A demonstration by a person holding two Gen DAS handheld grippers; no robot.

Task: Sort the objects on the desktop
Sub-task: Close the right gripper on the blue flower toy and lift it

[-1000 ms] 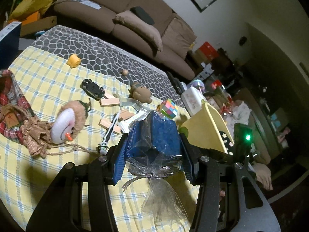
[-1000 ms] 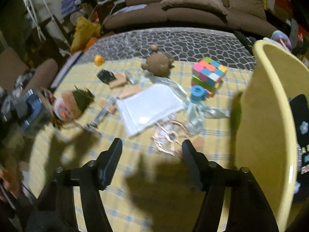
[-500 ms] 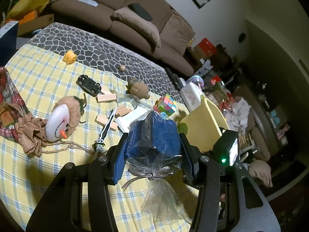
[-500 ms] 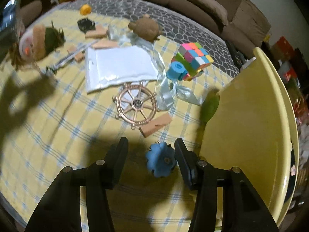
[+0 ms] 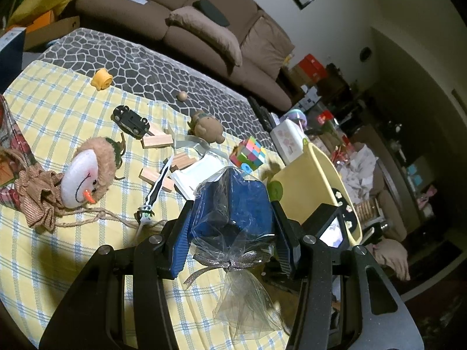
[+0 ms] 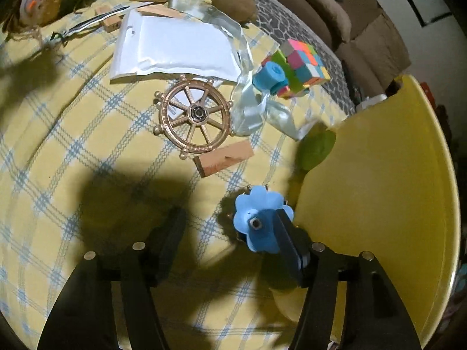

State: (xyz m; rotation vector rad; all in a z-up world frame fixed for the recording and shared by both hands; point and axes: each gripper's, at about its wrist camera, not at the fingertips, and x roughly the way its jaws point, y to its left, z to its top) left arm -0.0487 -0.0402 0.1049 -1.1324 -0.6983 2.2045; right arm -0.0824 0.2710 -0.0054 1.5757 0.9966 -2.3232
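Left wrist view: the left gripper [image 5: 232,227] has its fingers clamped on a blue block wrapped in clear cellophane [image 5: 233,204], hiding the desk behind. Right wrist view: the right gripper [image 6: 230,230] has its fingers apart around a blue flower-shaped piece [image 6: 258,221] beside the yellow plastic bin [image 6: 379,189]; only this view shows a copper ship's wheel [image 6: 195,115].

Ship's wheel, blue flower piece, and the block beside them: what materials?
Ship's wheel: looks like metal or metallised plastic, with a glossy copper-gold sheen and beaded rim; can't say which.
Blue flower piece: matte, soft-edged, probably foam or rubbery plastic, with a small dark hub.
Block: unfinished pale wood, visible grain and a raw end.
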